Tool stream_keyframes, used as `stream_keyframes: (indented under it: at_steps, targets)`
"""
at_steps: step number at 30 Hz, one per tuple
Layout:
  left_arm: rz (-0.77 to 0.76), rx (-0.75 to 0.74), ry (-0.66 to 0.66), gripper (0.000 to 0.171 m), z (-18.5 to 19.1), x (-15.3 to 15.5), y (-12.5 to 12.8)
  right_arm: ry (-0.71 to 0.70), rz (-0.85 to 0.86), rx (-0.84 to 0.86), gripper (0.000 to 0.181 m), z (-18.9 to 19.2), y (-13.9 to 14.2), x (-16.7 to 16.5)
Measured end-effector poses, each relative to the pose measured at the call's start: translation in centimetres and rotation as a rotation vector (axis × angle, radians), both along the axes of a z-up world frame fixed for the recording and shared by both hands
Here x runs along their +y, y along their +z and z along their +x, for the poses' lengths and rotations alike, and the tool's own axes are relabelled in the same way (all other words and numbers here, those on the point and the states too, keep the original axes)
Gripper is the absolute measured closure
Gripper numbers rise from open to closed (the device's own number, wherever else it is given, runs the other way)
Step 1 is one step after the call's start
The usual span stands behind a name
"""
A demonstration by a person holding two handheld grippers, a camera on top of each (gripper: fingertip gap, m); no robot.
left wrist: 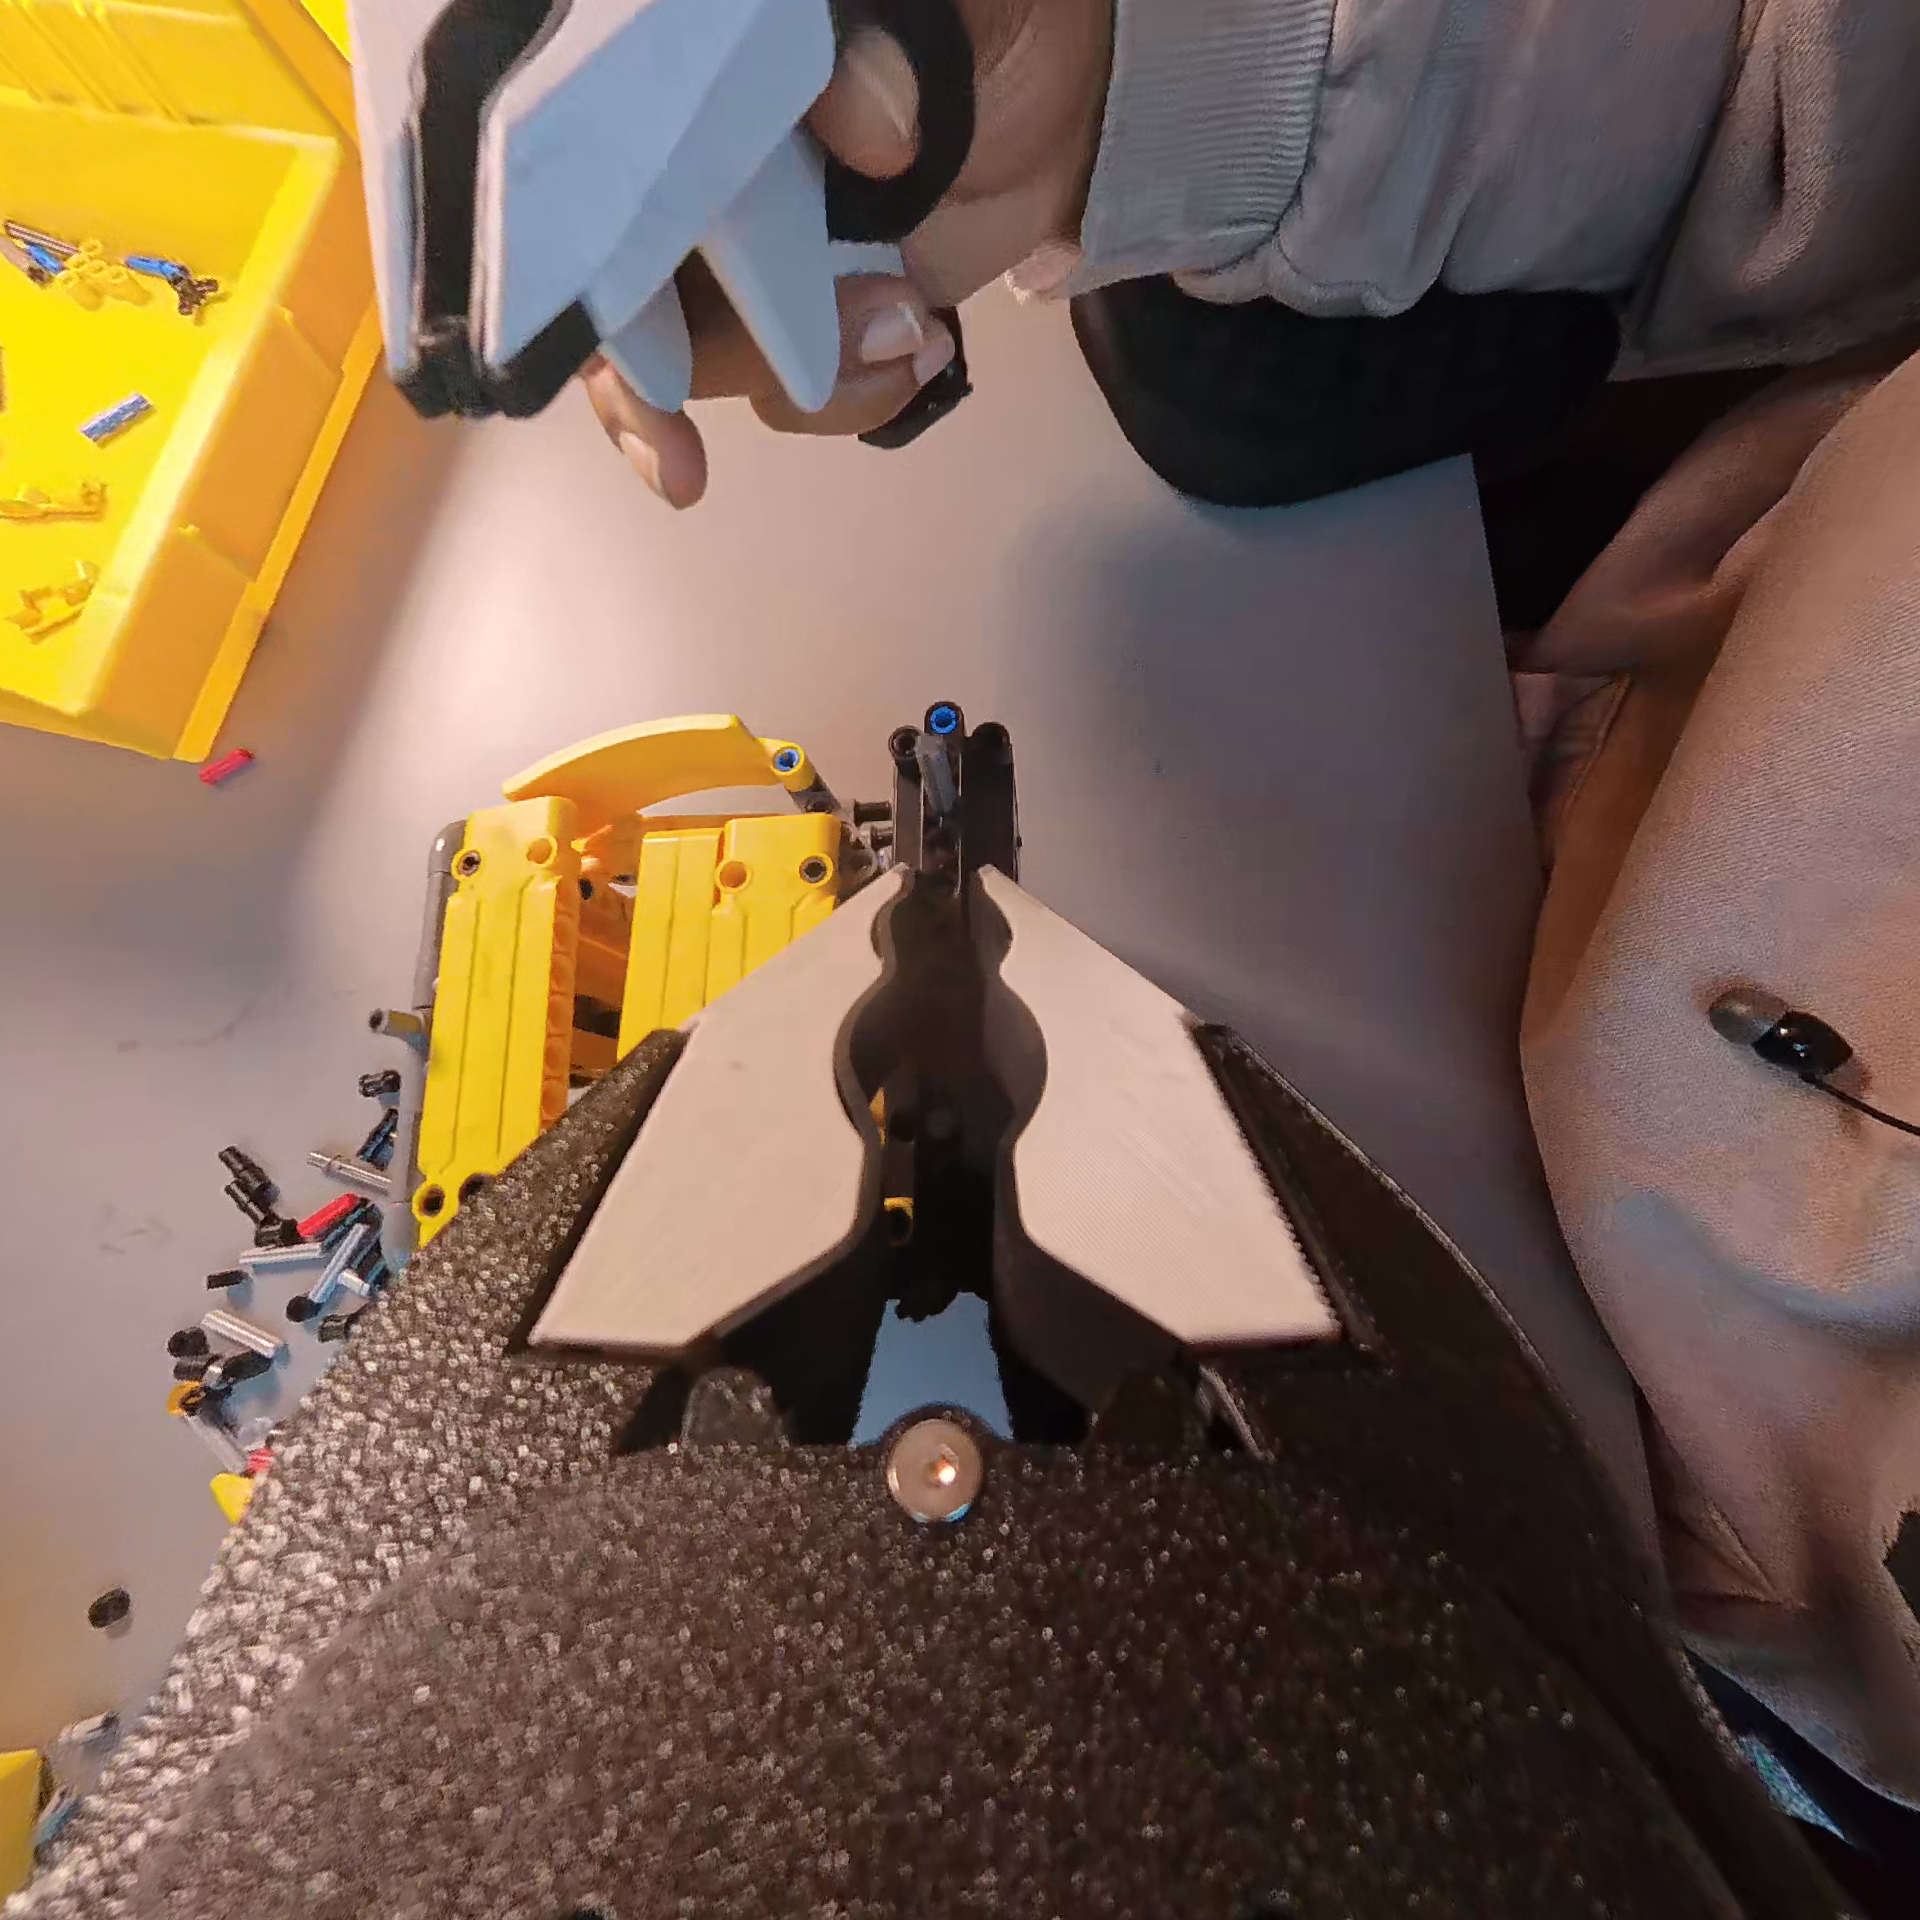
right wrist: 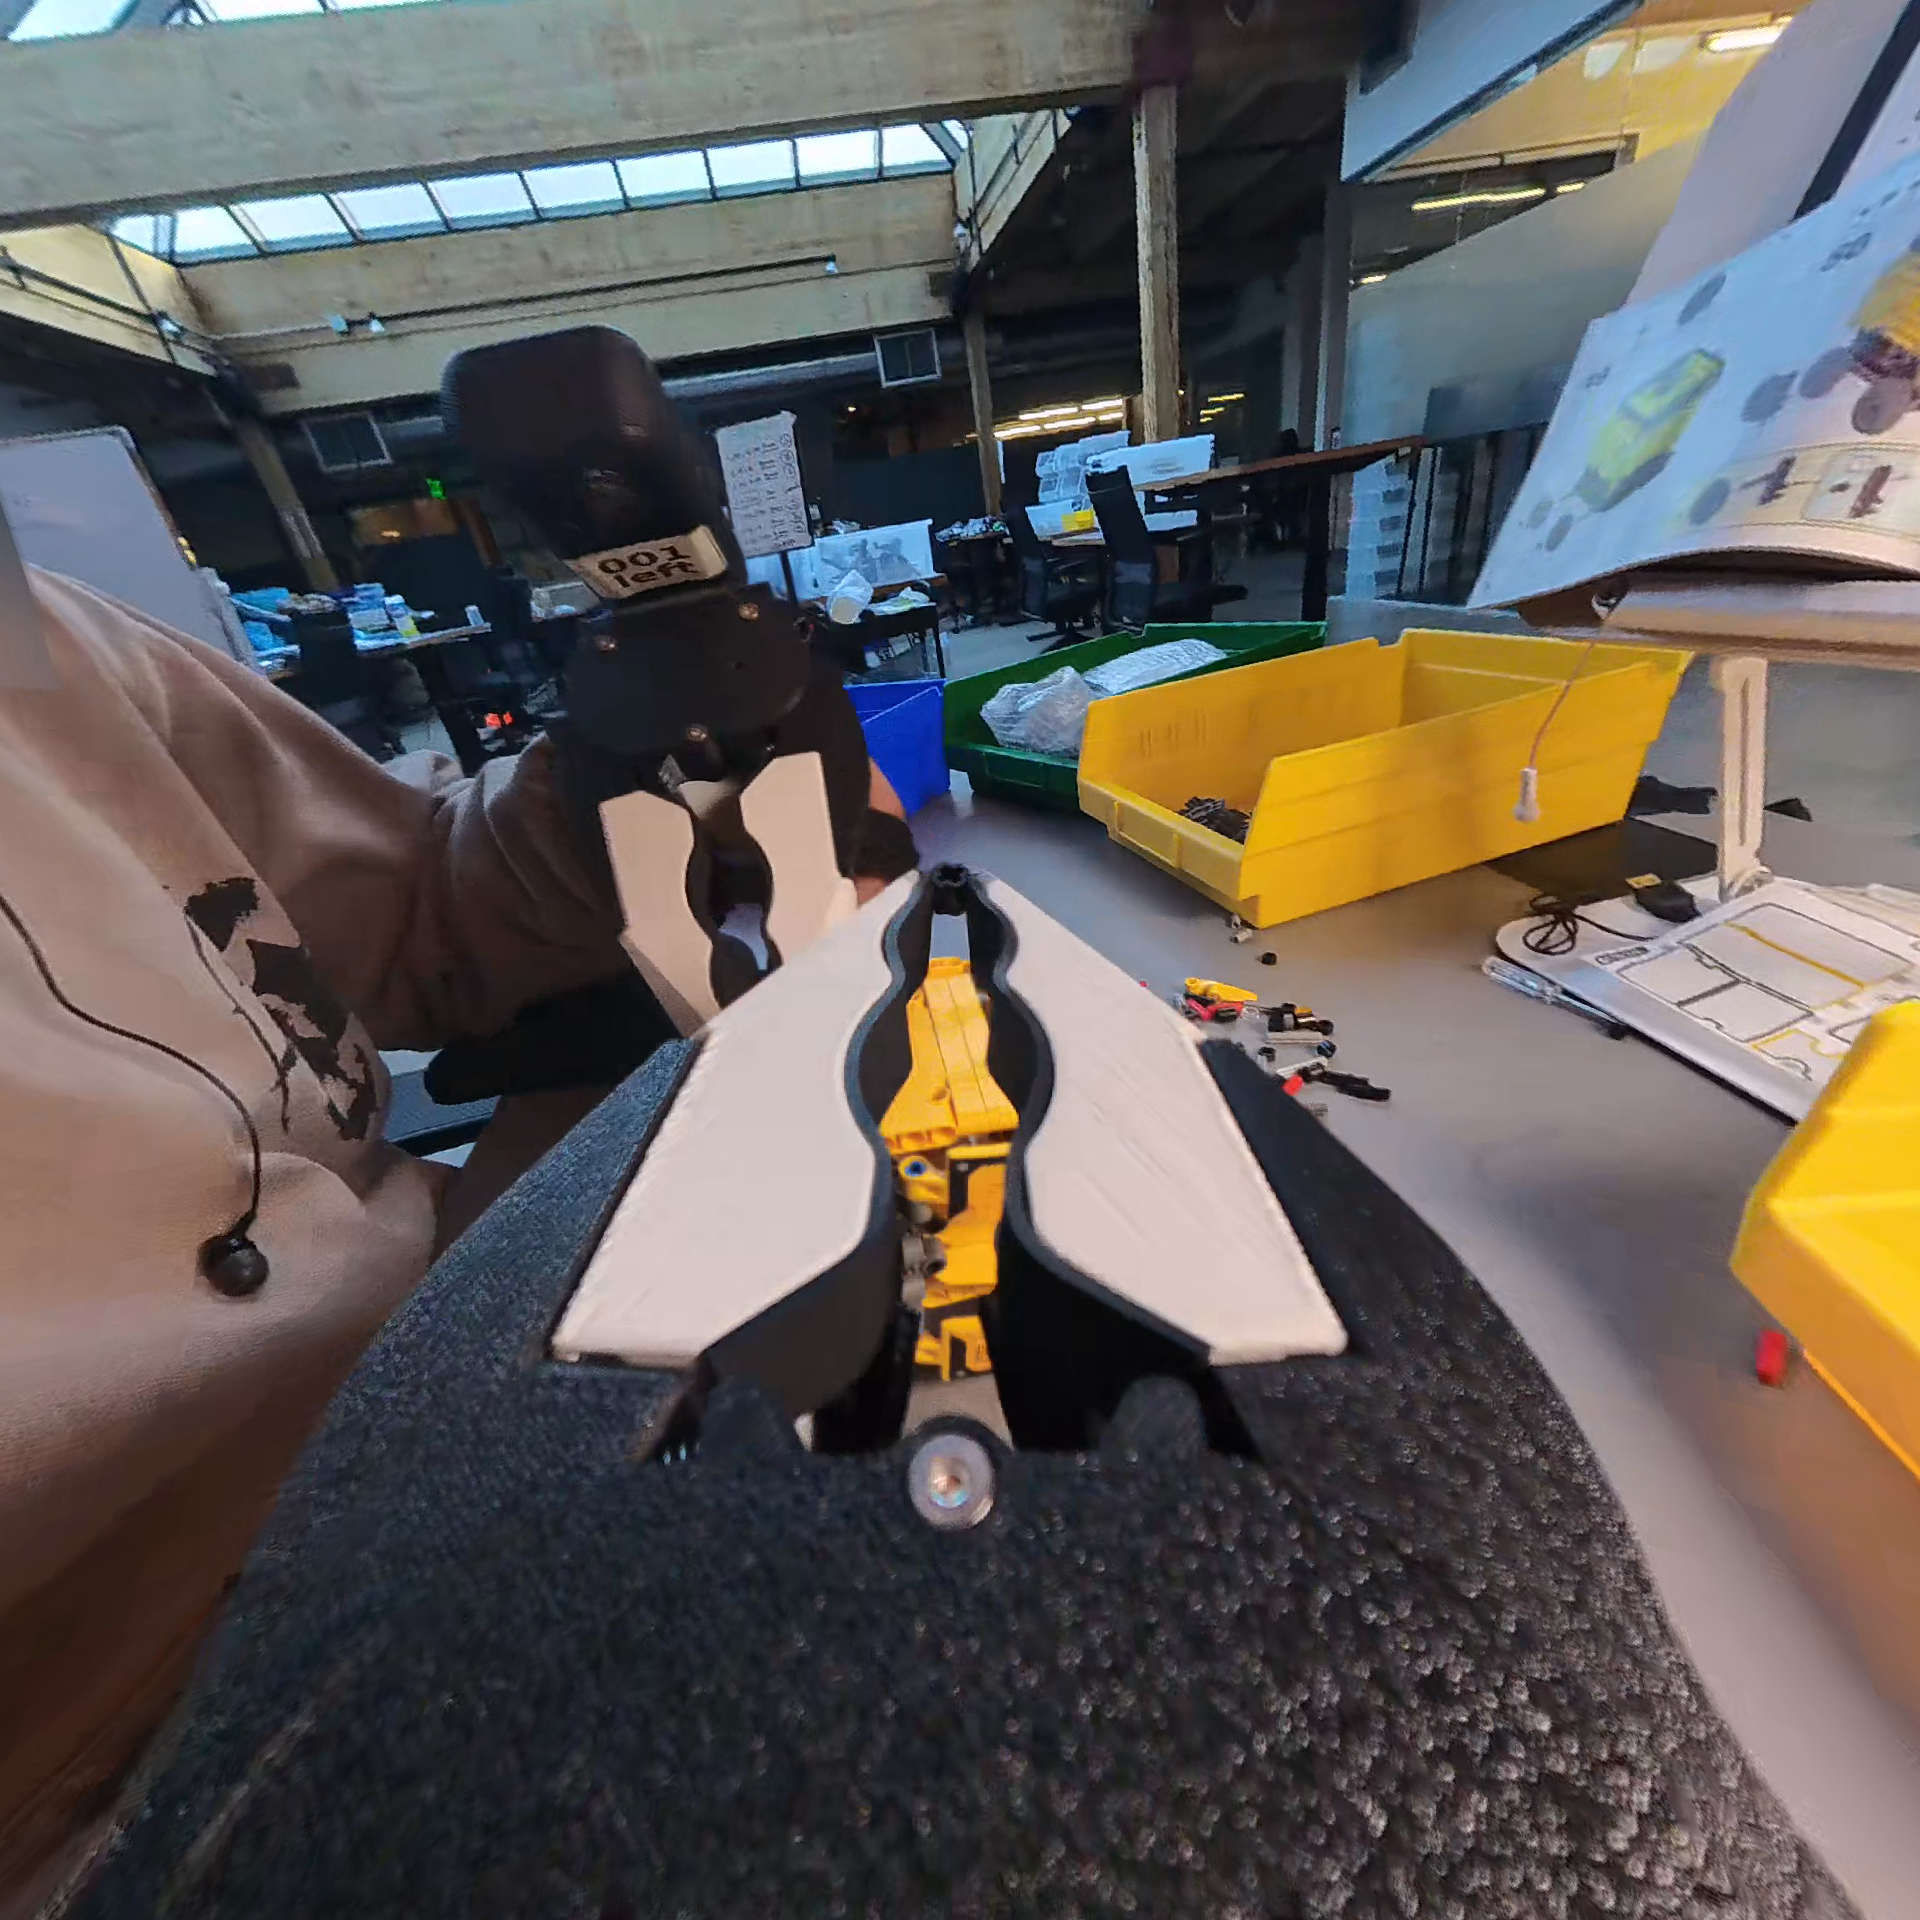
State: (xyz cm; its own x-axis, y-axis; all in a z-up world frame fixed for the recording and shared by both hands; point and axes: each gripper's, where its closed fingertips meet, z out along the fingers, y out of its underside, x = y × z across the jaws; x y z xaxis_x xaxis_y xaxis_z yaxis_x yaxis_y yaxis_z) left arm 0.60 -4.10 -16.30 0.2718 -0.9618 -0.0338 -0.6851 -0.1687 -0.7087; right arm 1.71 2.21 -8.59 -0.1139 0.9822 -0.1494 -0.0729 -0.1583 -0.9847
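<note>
My left gripper (left wrist: 945,875) is shut on the black frame (left wrist: 951,774) with a blue pin that sticks out of a yellow brick-built model (left wrist: 499,977). The model lies on the grey table (left wrist: 1195,727), left of my fingers. My right gripper (right wrist: 948,891) is shut on a small black piece (right wrist: 948,881) at its tips, above the yellow model (right wrist: 951,1081), which shows through the gap between its fingers. The right gripper also shows blurred at the top of the left wrist view (left wrist: 717,353), held in a hand. The left gripper shows in the right wrist view (right wrist: 727,883), its tips hidden.
Loose small pins and connectors (left wrist: 291,1247) lie left of the model, also in the right wrist view (right wrist: 1278,1029). Yellow bins (left wrist: 156,644) (right wrist: 1351,790) (right wrist: 1839,1226), a green bin (right wrist: 1195,639), an open booklet on a stand (right wrist: 1714,436) and a paper sheet (right wrist: 1745,977) surround the work area. The person's torso is close by. Some 10 cm of space lies between my two pairs of fingers.
</note>
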Motion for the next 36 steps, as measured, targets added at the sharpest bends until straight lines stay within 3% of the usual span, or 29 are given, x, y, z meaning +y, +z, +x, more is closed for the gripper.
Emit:
stream_keyframes:
  at_steps: [4, 7, 11, 14, 18, 23, 26, 29, 32, 36]
  targets:
    - [-0.025, -0.211, -0.006, 0.149, 0.0, -0.2, 2.6, -0.062, 0.019, -0.032, 0.177, -0.3, -1.3, 1.0]
    - [-0.040, -0.430, 0.087, 0.149, -1.4, 1.8, 5.3, -0.105, 0.111, -0.045, 0.177, -0.7, -1.6, 0.9]
    - [-0.241, -0.756, 0.203, 0.148, -3.0, 4.2, 7.8, -0.180, 0.317, -0.054, 0.177, -1.7, -1.1, 0.0]
    - [-0.344, -0.822, 0.198, 0.147, -2.7, 4.5, 8.0, -0.254, 0.519, -0.077, 0.177, -2.9, -0.6, -0.8]
    - [-0.392, -0.797, 0.152, 0.149, -1.8, 3.8, 7.8, -0.324, 0.726, -0.083, 0.177, -3.9, 0.3, -2.0]
    - [-0.422, -0.803, 0.133, 0.163, -1.5, 3.4, 7.8, -0.318, 0.769, -0.090, 0.176, -4.1, 0.2, -2.6]
    - [-0.335, -0.757, 0.165, 0.165, -2.0, 4.1, 7.6, -0.316, 0.736, -0.089, 0.174, -4.1, 0.1, -2.4]
    - [-0.110, -0.644, 0.341, 0.164, -6.2, 7.5, 7.2, -0.224, 0.520, -0.111, 0.151, -3.7, -0.3, -2.0]
    - [0.095, -0.299, 0.597, 0.164, -13.8, 11.7, 2.0, -0.069, 0.329, -0.143, 0.151, -3.1, -1.0, -2.7]
    - [-0.017, -0.181, 0.698, 0.164, -17.6, 13.2, -4.7, 0.092, 0.283, -0.264, 0.151, -3.8, -2.2, -4.3]
